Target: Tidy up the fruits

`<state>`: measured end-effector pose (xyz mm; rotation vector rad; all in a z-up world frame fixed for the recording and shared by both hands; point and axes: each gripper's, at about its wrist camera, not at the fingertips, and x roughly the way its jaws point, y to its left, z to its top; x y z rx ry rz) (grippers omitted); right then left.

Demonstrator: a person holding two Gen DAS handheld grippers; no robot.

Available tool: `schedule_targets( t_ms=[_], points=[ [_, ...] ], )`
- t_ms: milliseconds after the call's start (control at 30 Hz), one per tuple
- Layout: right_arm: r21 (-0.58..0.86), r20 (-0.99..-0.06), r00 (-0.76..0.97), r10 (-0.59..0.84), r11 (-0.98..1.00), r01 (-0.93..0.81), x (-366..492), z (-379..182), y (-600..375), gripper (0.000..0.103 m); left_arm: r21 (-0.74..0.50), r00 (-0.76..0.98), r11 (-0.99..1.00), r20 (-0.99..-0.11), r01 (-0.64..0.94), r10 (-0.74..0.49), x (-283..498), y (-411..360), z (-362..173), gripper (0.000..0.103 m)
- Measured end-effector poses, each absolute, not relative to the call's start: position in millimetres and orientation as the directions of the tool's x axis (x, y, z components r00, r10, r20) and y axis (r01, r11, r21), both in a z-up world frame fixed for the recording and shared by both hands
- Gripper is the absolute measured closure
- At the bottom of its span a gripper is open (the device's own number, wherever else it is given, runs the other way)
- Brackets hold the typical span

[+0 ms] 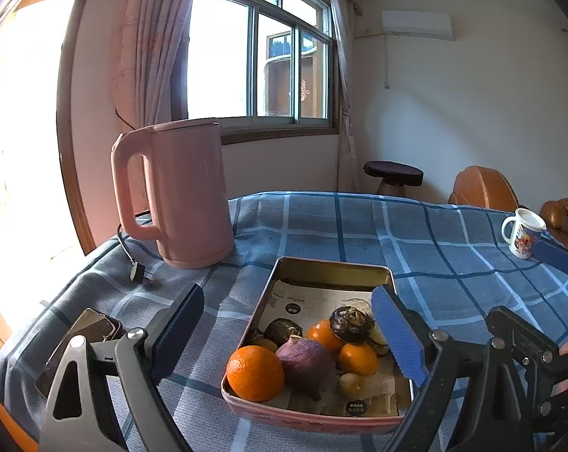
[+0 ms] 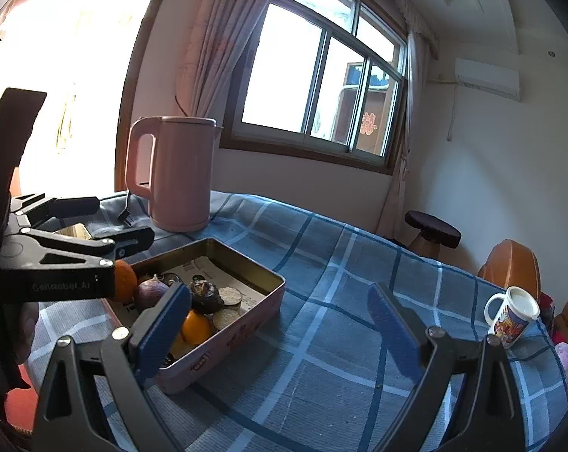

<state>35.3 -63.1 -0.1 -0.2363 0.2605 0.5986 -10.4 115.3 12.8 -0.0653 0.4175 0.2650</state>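
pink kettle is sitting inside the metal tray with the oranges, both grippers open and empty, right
Not quite. The pink kettle stands on the checked tablecloth behind the metal tray, outside it, as the left wrist view shows. The oranges do lie in the tray, and the left gripper and right gripper are both open and empty.

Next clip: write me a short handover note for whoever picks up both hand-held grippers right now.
Left hand-held gripper: open, empty, hovering over the tin's near end.
Right hand-held gripper: open, empty, beside the tin over the checked tablecloth.
Fruit: large orange, purple fruit, smaller oranges and dark round fruits all piled together in the tin.
Done: nothing visibly sorted.
Left: pick and organize every piece.
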Motion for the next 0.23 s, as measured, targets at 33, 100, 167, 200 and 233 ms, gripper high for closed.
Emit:
schedule_targets(
  t_ms=[33,100,167,200,233],
  points=[
    [-0.143,-0.308,0.796,0.521,0.802,-0.581,35.3,-0.1,-63.0,0.006,-0.005,0.880,0.963,-0.408,-0.270,0.244,-10.2,115.3,12.9,0.011],
    [-0.142,-0.309,0.798,0.518,0.804,-0.577,35.9,-0.6,-64.4,0.006,-0.001,0.881,0.962,-0.402,-0.274,0.251,-10.3,114.8,13.1,0.011],
    [-0.142,-0.307,0.801,0.515,0.807,-0.573,36.2,-0.2,-65.9,0.006,-0.003,0.883,0.963,-0.400,-0.271,0.247,-10.9,114.5,13.7,0.011],
    [-0.138,-0.307,0.801,0.513,0.809,-0.571,37.0,-0.2,-67.4,0.006,-0.005,0.884,0.963,-0.400,-0.268,0.244,-10.9,113.9,14.1,0.011],
    [-0.134,-0.307,0.801,0.514,0.810,-0.571,37.5,-0.1,-68.8,0.006,-0.005,0.883,0.963,-0.400,-0.269,0.245,-11.0,113.6,14.6,0.011]
  ],
)
